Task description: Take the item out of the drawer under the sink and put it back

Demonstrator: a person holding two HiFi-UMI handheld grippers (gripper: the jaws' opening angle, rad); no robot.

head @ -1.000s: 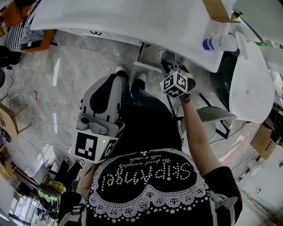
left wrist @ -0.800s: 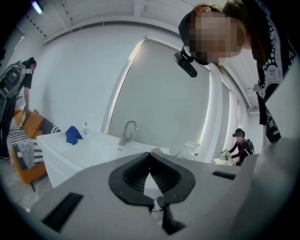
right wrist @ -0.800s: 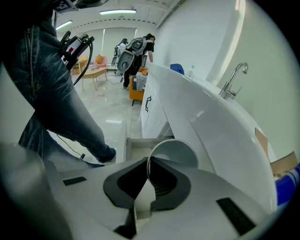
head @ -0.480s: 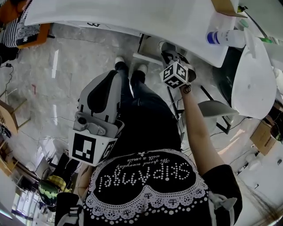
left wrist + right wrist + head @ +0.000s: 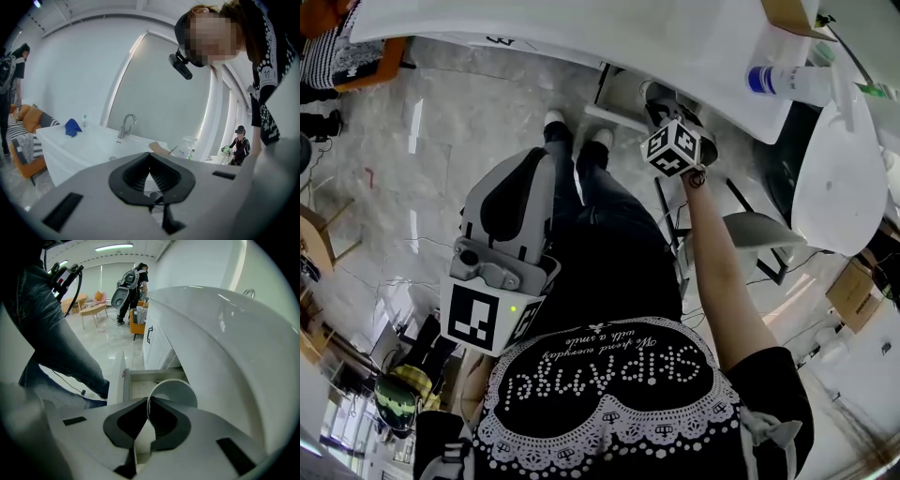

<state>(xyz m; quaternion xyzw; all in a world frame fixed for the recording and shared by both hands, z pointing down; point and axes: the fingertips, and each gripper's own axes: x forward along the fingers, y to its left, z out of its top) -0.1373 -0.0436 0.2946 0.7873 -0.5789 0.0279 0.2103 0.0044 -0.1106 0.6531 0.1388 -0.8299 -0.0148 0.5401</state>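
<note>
Cup (image 5: 174,391) — white, thin-walled, round-mouthed — hangs tipped at the open drawer (image 5: 140,381), its rim pinched between the closed jaws of the right gripper (image 5: 147,404). The drawer is a plain white box, pulled out under the counter (image 5: 225,343), whose smooth rounded edge bulges close over the cup. On the other side a denim-clad leg (image 5: 51,333) crowds in, over glossy marbled floor (image 5: 441,131). The left gripper (image 5: 150,157) is well apart at the person's hip — jaws shut on nothing, facing a curved metal faucet (image 5: 126,124), a crumpled blue cloth (image 5: 72,127) and a bottle (image 5: 787,82).
</note>
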